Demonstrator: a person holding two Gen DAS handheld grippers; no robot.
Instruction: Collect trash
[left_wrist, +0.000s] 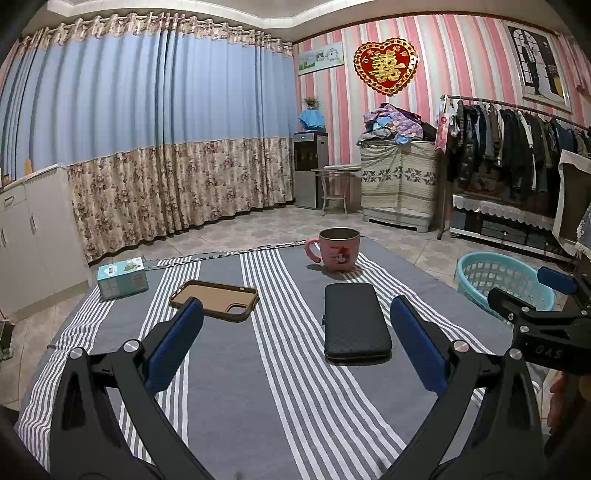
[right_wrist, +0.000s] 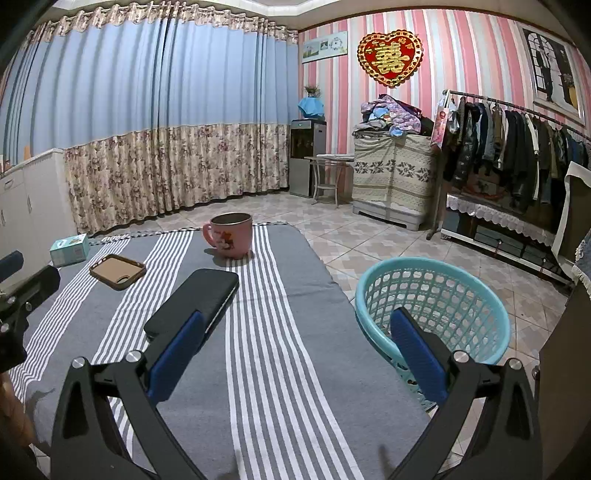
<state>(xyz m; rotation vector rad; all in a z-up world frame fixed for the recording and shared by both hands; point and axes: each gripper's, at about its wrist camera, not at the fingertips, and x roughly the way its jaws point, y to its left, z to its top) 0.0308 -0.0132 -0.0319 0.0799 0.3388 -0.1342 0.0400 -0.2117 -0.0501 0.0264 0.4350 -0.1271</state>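
Observation:
A grey cloth with white stripes (left_wrist: 229, 369) covers the table. On it lie a brown phone case (left_wrist: 214, 299), a black flat case (left_wrist: 354, 321), a small teal box (left_wrist: 122, 277) and a pink mug (left_wrist: 338, 251). My left gripper (left_wrist: 295, 310) hovers open over the near part of the cloth, between the two cases, holding nothing. My right gripper (right_wrist: 299, 317) is open too, empty, with the black flat case (right_wrist: 199, 299) by its left finger and the teal basket (right_wrist: 432, 264) behind its right finger. No loose trash is visible on the cloth.
The teal basket (left_wrist: 495, 273) stands on the tiled floor off the table's right edge. A white cabinet (left_wrist: 33, 229) is at the left. A clothes rack (right_wrist: 517, 147) and a covered cupboard (right_wrist: 391, 173) stand along the striped wall.

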